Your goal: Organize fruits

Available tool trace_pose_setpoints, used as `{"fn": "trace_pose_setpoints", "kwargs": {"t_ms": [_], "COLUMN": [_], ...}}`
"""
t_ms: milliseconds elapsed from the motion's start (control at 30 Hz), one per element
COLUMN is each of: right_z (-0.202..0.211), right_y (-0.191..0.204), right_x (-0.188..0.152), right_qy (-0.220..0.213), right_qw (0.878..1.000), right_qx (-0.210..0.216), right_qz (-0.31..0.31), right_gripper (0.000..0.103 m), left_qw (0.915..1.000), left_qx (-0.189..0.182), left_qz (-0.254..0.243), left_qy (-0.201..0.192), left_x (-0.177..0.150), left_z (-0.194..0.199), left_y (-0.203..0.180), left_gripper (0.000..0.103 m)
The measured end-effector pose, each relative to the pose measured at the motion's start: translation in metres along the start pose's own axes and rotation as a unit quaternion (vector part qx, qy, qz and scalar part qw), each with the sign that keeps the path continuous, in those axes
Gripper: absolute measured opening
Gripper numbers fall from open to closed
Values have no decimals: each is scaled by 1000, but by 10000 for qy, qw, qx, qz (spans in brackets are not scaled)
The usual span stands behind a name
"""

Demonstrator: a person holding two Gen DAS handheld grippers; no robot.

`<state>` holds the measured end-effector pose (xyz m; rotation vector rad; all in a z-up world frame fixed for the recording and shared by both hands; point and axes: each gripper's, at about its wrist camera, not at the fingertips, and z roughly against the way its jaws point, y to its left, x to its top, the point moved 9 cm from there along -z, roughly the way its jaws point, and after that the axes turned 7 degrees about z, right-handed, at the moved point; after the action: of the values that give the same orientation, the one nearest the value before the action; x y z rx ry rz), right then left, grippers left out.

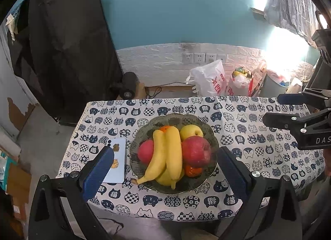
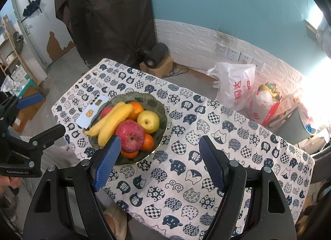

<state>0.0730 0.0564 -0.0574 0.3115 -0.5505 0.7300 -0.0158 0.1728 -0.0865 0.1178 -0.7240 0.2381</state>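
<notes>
Bowl: we find a dark scalloped bowl (image 1: 209, 130) standing on the tabletop (image 1: 258, 157), which is covered by a cat-print cloth.
Fruit: all the fruit we can see lies in that bowl. We find two bananas (image 1: 165, 155) across the top, a red apple (image 1: 195, 151) on the right, a yellow apple (image 1: 190, 132) behind it, a second red fruit (image 1: 145, 151) on the left, and oranges (image 1: 192, 170) low in the pile. None lies loose on the cloth.
Left hand-held gripper: we see the left hand-held gripper (image 1: 165, 169) with jaws wide apart and nothing between them, held above the near edge of the bowl and framing it.
Right hand-held gripper: we see the right hand-held gripper (image 2: 159, 161) likewise spread and empty, over bare cloth just right of the bowl.
Bystander item: a pale blue phone (image 1: 118, 160) lies flat just left of the bowl.
Step in hand: we judge that the scene fits two readings. Either the fruit is gathered and both tools are clear of it, or the pile stands ready to be sorted out of the bowl. The pictures do not settle which.
Next move: we name none. We judge that any pick from this pile calls for care. The bananas rest on the round fruit, which could roll if disturbed.
</notes>
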Motion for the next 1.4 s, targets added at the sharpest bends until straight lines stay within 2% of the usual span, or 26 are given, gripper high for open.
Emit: {"fn": "trace_pose_setpoints", "kwargs": {"t_ms": [1267, 1400], "right_z": [-8, -9], "right_y": [0, 2], "right_x": [-4, -4], "right_qy": [75, 89], "right_qw": [10000, 10000], "right_qx": [-17, -31], "right_qz": [-31, -33], "right_gripper": [77, 77], "left_qw": [9996, 9996], "left_qx": [226, 256], "left_qz": [63, 113], "left_qy": [131, 28], "left_x": [-3, -2], "left_z": [-7, -5], "left_y": [6, 7], "left_gripper": [101, 101]}}
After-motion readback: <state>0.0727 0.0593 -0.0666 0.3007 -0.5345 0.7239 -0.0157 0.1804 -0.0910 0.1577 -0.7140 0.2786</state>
